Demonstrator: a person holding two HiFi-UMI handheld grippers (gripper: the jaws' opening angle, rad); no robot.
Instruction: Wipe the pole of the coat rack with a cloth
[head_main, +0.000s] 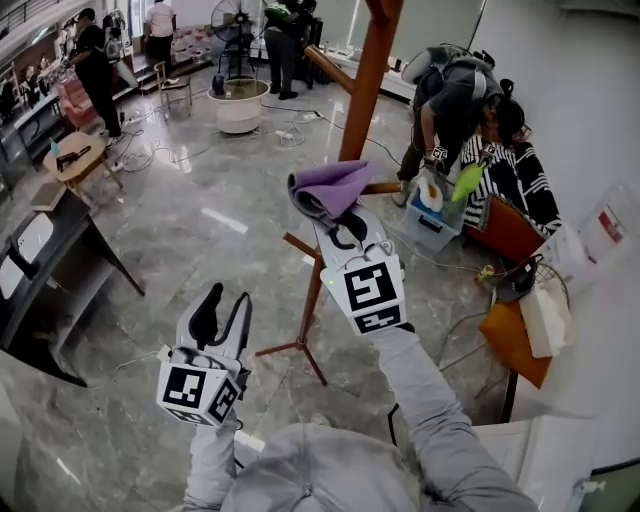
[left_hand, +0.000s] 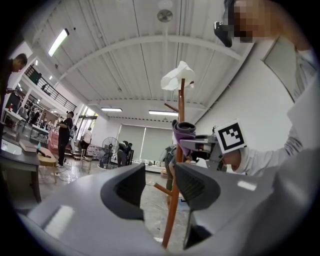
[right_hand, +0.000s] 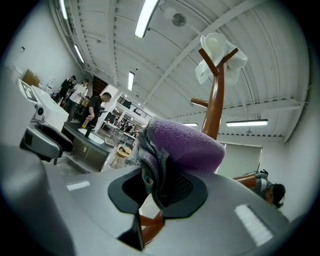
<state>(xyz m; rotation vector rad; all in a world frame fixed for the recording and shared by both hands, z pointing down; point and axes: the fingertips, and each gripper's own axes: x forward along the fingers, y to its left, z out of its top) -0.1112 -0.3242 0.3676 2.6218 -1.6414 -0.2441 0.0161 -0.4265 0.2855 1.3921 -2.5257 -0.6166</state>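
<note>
Holds a folded purple cloth (head_main: 328, 190) clamped between the jaws of the right hand-held gripper (head_main: 338, 215), raised at mid-height. Just ahead of that gripper and slightly to its right: the coat rack's pole (head_main: 368, 80), long axis upright, close to the cloth; contact not confirmable. Lower and farther back: the left hand-held gripper (head_main: 224, 305), jaws partly apart and empty, with the pole seen beyond the gap. Likely next: press the cloth forward onto the pole, then stroke along its length. Right hand nearer.

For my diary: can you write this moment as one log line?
right hand-held gripper: shut on purple cloth | pole: beside cloth | left hand-held gripper: open
</note>
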